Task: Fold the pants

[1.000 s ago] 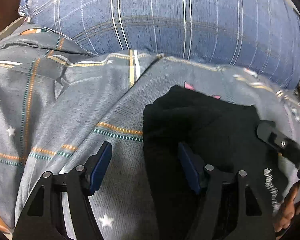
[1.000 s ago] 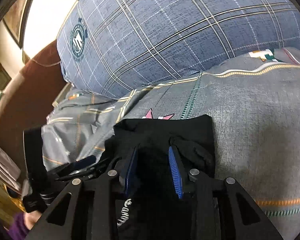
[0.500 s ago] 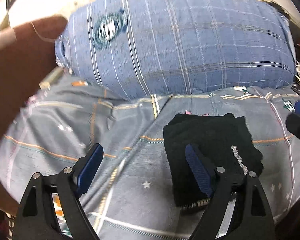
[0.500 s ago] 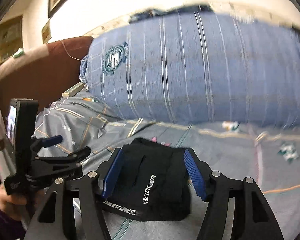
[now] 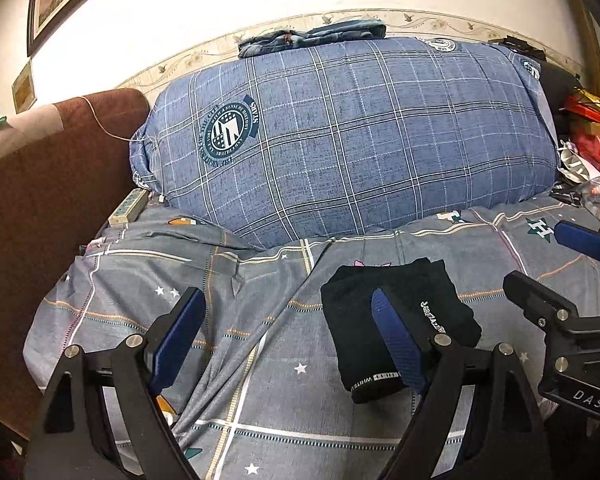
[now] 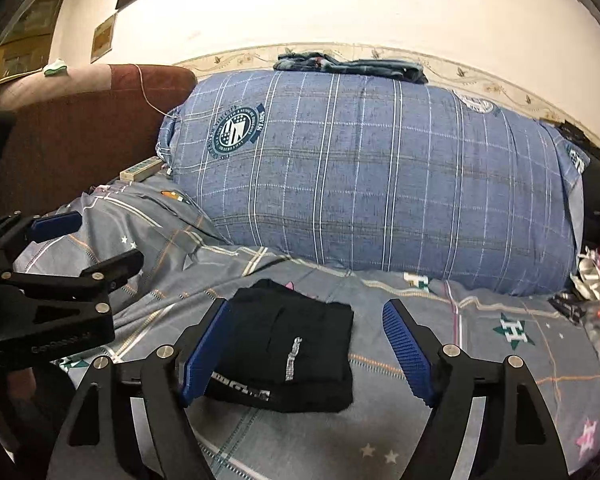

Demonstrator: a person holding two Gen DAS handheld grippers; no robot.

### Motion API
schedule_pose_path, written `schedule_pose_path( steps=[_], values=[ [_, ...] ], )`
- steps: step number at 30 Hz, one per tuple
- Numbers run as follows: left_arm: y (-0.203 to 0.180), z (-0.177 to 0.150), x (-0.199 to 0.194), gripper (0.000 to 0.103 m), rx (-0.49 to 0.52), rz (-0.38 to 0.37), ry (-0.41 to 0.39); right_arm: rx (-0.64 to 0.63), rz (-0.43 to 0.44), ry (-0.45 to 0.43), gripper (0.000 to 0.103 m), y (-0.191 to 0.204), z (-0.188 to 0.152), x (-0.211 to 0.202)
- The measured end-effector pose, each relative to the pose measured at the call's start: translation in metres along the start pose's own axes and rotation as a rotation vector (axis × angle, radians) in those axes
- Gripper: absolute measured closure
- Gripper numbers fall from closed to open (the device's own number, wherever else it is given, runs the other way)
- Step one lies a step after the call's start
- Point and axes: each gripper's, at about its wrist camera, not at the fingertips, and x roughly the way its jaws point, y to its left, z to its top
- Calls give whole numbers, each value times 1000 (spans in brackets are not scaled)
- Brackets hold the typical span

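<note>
The black pants point(image 5: 432, 292) lie folded into a small rectangle on the grey star-print bed sheet point(image 5: 260, 360), white lettering on top. My left gripper point(image 5: 288, 296) hovers open above the sheet, with its right finger in front of the pants' left part and nothing between the pads. In the right wrist view the pants point(image 6: 300, 352) lie below and beyond my right gripper point(image 6: 308, 306), whose jaws are opening wide and hold nothing. Each gripper shows in the other's view: the right gripper point(image 5: 560, 264) at the right edge, the left gripper point(image 6: 88, 244) at the left.
A big blue plaid pillow point(image 5: 340, 140) fills the back of the bed, with folded jeans point(image 5: 312, 38) on top. A brown headboard point(image 5: 40, 200) and a power strip point(image 5: 128, 208) are at the left. Red and plastic clutter point(image 5: 592, 136) sits at the right.
Both grippers have risen and drawn back from the pants. The right jaws, narrow on the black fabric before, have spread and let go. The left jaws have widened too.
</note>
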Motion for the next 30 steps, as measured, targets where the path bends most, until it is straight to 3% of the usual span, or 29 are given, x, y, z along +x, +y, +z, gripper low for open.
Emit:
schedule_pose_path(
  steps=[9, 30],
  values=[
    [8, -19, 6, 17, 0, 10, 44, 32, -18, 144, 23, 7, -9, 12],
    [6, -48, 44, 17, 12, -5, 190, -12, -49, 266, 23, 12, -31, 55]
  ],
)
